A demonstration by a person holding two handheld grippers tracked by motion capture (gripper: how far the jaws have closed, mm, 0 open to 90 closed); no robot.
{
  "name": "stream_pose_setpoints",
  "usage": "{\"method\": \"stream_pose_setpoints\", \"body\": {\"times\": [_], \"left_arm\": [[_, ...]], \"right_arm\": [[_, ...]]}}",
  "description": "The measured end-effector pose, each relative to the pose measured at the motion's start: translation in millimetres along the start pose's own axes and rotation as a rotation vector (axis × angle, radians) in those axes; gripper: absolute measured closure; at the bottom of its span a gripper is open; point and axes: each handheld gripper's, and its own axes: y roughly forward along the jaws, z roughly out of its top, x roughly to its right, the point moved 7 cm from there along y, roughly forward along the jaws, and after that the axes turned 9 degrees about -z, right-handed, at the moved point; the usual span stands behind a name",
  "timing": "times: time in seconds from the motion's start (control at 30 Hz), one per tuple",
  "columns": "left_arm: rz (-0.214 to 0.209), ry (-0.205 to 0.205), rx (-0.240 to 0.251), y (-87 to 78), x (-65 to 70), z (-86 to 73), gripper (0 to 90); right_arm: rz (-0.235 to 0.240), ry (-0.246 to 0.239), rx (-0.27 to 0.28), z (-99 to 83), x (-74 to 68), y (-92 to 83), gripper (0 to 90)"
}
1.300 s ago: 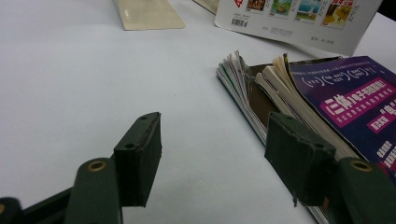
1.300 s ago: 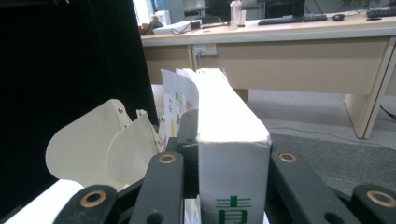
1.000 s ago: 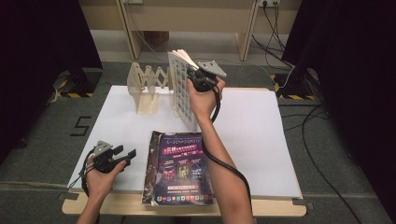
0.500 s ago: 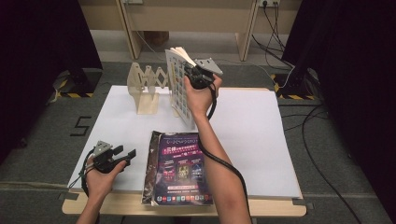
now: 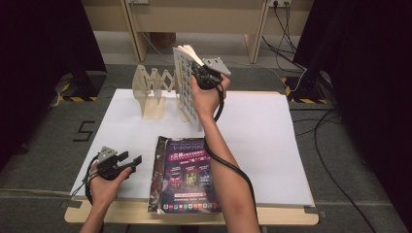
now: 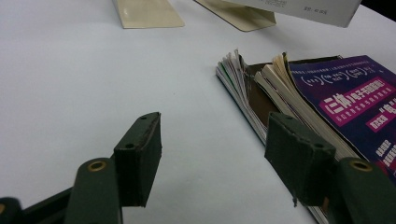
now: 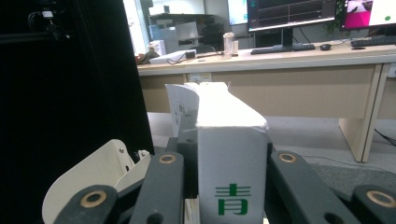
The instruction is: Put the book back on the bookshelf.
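My right gripper (image 5: 200, 73) is shut on a thick white book (image 5: 187, 82), holding it upright above the back of the table beside a beige accordion book rack (image 5: 153, 90). In the right gripper view the book's spine (image 7: 231, 154), with a green character, sits clamped between the two black jaws, and a curved rack panel (image 7: 93, 175) shows at lower left. A purple-covered book (image 5: 187, 174) lies flat near the front edge. My left gripper (image 5: 130, 162) rests open at the front left. In the left gripper view its jaws stand apart over bare table, next to the purple book's page edges (image 6: 243, 88).
A white sheet covers the table (image 5: 272, 145). Desk legs and cables stand on the floor behind it. In the right gripper view a long desk (image 7: 303, 88) with monitors stands in the background.
The right hand has shifted the upright book slightly. The left gripper has stayed still.
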Motion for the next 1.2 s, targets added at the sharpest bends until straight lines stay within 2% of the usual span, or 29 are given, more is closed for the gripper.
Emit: {"method": "stream_pose_setpoints", "body": {"times": [0.07, 0.73, 0.97, 1.1, 1.2], "left_arm": [[-0.001, 0.002, 0.006, 0.3, 0.2, 0.7, 35.6], [0.001, -0.002, 0.005, -0.3, -1.3, 0.4, 35.8], [-0.001, 0.001, 0.003, -0.4, -1.9, 0.0, 35.8], [0.000, 0.003, 0.002, -0.5, -1.9, 0.0, 35.8], [-0.001, 0.002, 0.002, -0.2, -1.3, -0.3, 35.8]], "right_arm": [[-0.003, -0.011, 0.003, -0.2, 0.2, 2.2, 74.6], [-0.013, -0.001, 0.023, -0.6, -0.8, 17.9, 74.6], [-0.024, -0.007, 0.017, -9.0, -1.2, 22.7, 74.5], [-0.027, -0.018, 0.043, -13.9, -0.8, 20.3, 74.3], [-0.027, -0.026, 0.032, -17.8, -0.6, 18.6, 74.2]]}}
